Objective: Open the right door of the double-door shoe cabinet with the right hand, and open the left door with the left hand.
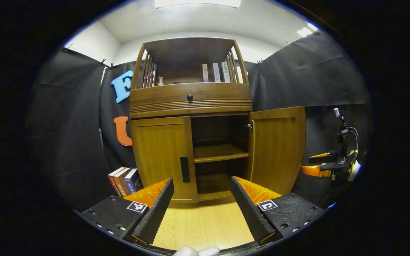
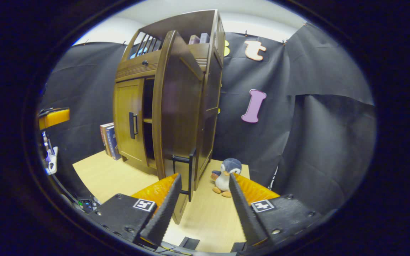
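The shoe cabinet [image 1: 190, 117] is standing on the table [image 1: 205, 224] with its right door [image 1: 278, 149] swung open, so you are aiming the wide-open left claw [image 1: 202, 204] at the shut left door's handle [image 1: 184, 169], while your right claw [image 2: 202, 201] is hanging wide and empty beside the open door's handle [image 2: 187, 170].

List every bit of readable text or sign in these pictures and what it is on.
Upper-shelf books: spine print too small to read.
Books beside the cabinet: spine print blurred, unreadable.
Square coded markers on the left gripper and right gripper: patterns, no words.
Cabinet, penguin toy: no text.
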Demonstrator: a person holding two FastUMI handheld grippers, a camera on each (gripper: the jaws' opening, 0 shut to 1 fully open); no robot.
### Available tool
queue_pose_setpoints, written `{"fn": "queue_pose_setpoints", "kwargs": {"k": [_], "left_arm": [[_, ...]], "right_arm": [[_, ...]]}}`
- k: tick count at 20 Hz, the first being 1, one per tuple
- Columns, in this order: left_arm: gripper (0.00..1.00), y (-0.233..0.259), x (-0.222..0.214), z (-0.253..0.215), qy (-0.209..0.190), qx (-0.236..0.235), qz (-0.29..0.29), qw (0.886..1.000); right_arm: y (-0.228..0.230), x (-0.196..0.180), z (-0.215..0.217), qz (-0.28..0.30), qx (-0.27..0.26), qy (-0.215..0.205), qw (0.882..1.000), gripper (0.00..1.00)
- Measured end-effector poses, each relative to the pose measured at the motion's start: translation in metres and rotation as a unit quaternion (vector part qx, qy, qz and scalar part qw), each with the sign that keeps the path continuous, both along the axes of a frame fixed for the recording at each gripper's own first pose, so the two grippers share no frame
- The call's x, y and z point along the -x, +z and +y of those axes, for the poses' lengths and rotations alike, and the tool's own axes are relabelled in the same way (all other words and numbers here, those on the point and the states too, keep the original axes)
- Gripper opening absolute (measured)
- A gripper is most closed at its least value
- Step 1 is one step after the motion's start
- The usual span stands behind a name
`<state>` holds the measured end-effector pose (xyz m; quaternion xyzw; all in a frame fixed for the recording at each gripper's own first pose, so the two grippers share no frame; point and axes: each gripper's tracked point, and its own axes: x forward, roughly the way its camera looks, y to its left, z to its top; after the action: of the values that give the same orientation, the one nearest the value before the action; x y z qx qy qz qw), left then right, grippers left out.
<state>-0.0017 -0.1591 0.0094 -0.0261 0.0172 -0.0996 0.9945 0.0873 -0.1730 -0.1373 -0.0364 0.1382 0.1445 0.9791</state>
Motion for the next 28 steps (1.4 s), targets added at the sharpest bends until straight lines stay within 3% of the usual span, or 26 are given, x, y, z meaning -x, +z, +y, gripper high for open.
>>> {"fn": "queue_pose_setpoints", "kwargs": {"k": [2,10,11,16,17,24,28], "left_arm": [[0.96,0.002,0.001,0.003,-0.009,0.003,-0.003,1.0],[0.96,0.0,0.012,0.046,-0.022,-0.002,-0.011,1.0],[1.0,-0.002,0.012,0.054,-0.02,-0.004,-0.01,1.0],[0.96,-0.01,0.017,0.097,-0.003,-0.01,-0.008,1.0],[0.96,-0.011,0.017,0.105,0.001,-0.011,-0.007,1.0],[0.96,-0.023,0.016,0.144,0.029,-0.016,0.005,0.999],[0.96,-0.032,0.015,0.151,0.04,-0.016,0.016,0.999]], "right_arm": [[0.006,0.009,-0.004,-0.004,0.005,-0.027,1.0,0.99],[0.055,0.048,0.037,-0.031,-0.004,-0.09,0.995,0.98],[0.065,0.051,0.045,-0.037,-0.008,-0.096,0.995,1.0],[0.095,0.066,0.1,-0.064,-0.012,-0.117,0.991,0.96],[0.098,0.069,0.113,-0.068,-0.011,-0.119,0.991,1.0],[0.08,0.078,0.198,-0.065,-0.029,-0.119,0.99,1.0],[0.051,0.088,0.223,-0.046,-0.044,-0.128,0.99,1.0]]}}
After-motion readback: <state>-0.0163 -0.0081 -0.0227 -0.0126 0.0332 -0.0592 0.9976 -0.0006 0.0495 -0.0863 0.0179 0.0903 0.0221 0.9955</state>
